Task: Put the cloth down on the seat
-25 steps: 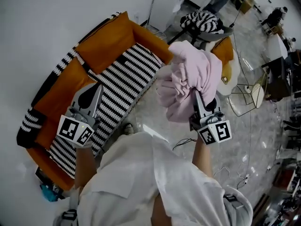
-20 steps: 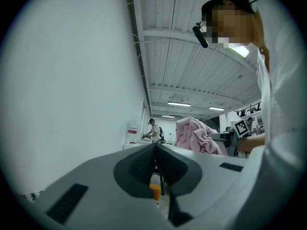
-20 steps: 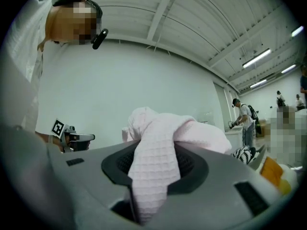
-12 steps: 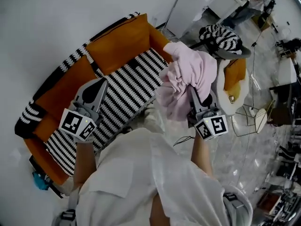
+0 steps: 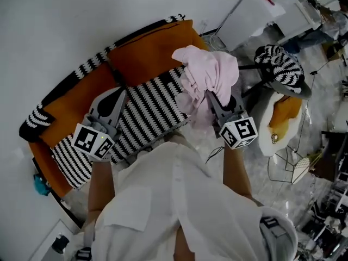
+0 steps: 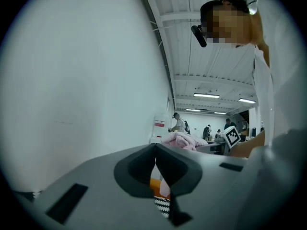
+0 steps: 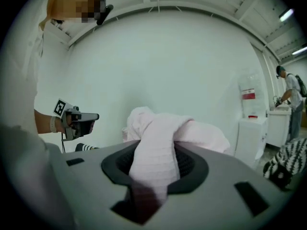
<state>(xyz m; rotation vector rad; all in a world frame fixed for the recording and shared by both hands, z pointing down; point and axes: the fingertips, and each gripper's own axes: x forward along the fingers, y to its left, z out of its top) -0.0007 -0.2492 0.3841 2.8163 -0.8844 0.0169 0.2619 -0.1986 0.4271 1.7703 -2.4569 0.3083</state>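
Note:
A bunched pale pink cloth [image 5: 206,72] hangs in the air over the right end of the orange sofa [image 5: 147,50], above its black-and-white striped seat [image 5: 142,113]. My right gripper [image 5: 211,94] is shut on the cloth; in the right gripper view the pink cloth [image 7: 156,152] fills the space between the jaws and spills over them. My left gripper [image 5: 115,91] is held over the sofa's middle, jaws together with nothing in them. In the left gripper view its jaws [image 6: 156,169] meet, and the pink cloth [image 6: 180,140] shows beyond.
A white wall runs behind the sofa. A second striped and orange chair [image 5: 283,75] stands to the right on the marbled floor, with a white cabinet [image 5: 255,12] behind it. Cables lie on the floor [image 5: 215,154]. People stand far off in the room [image 7: 290,92].
The right gripper has carried the pink cloth left and toward the sofa, now over its right end. The left gripper has stayed about the same over the seat.

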